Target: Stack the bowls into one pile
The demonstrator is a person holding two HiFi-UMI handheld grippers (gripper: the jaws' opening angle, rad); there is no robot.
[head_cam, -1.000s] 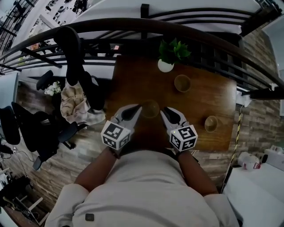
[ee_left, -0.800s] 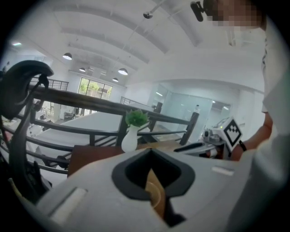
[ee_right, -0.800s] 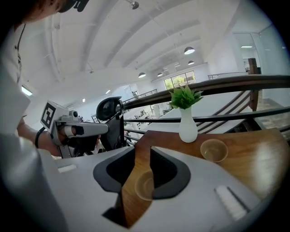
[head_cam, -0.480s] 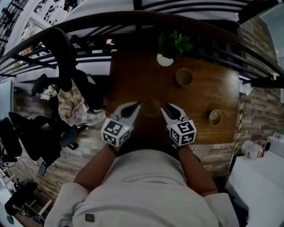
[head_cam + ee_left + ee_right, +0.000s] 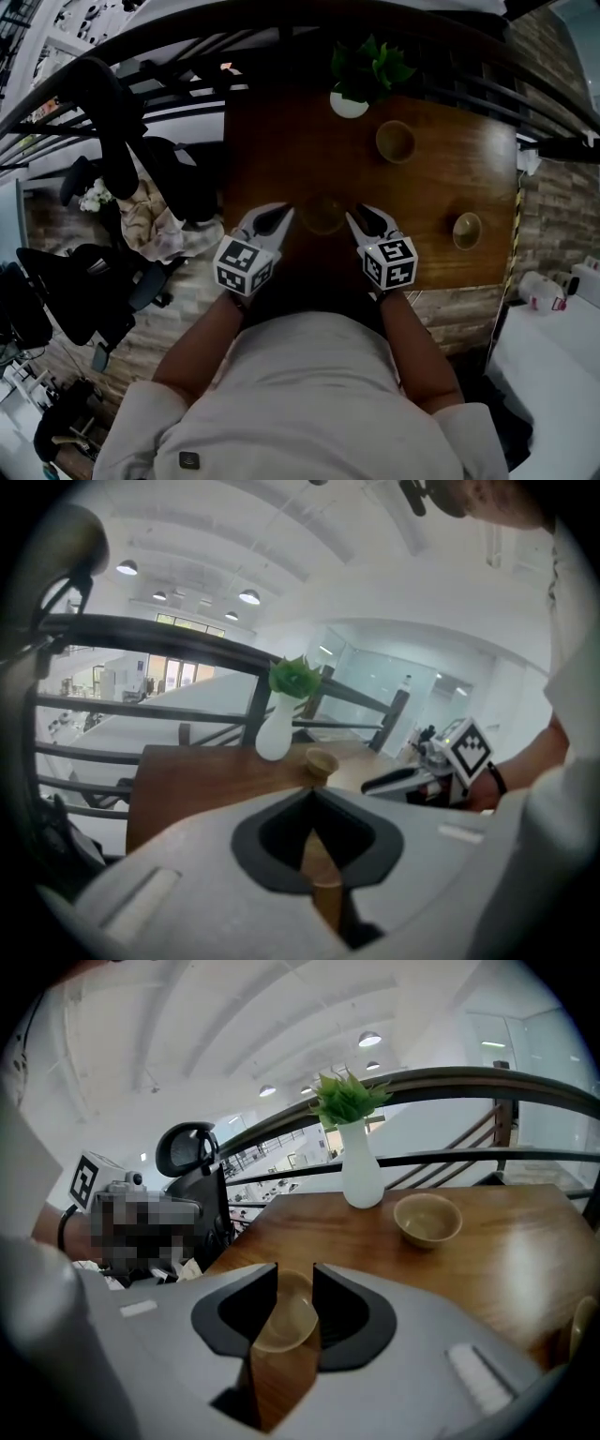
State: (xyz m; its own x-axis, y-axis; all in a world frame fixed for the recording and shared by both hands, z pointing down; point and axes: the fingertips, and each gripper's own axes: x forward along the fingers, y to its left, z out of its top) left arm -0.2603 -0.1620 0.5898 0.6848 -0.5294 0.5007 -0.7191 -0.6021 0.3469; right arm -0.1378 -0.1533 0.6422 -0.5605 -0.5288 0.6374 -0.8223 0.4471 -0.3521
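The brown desk (image 5: 281, 141) carries three round tan bowls (image 5: 395, 142). The near bowl (image 5: 323, 214) sits between both grippers, as before. The left gripper (image 5: 284, 210) fingers meet, empty. The right gripper (image 5: 354, 214) fingers, just opening, stand apart, gripping nothing.

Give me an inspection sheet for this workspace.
surface: wooden table, glossy brown.
job's things: three bowls, all apart, unstacked: near bowl, far bowl, right bowl.
clutter: white vase with plant at far edge.
grippers: left gripper jaw tips together, empty; right gripper jaws have just been opening, apart, near bowl ahead of the gap, ungripped.
cables: nothing seen.
surroundings: railing behind table; office chairs at left.
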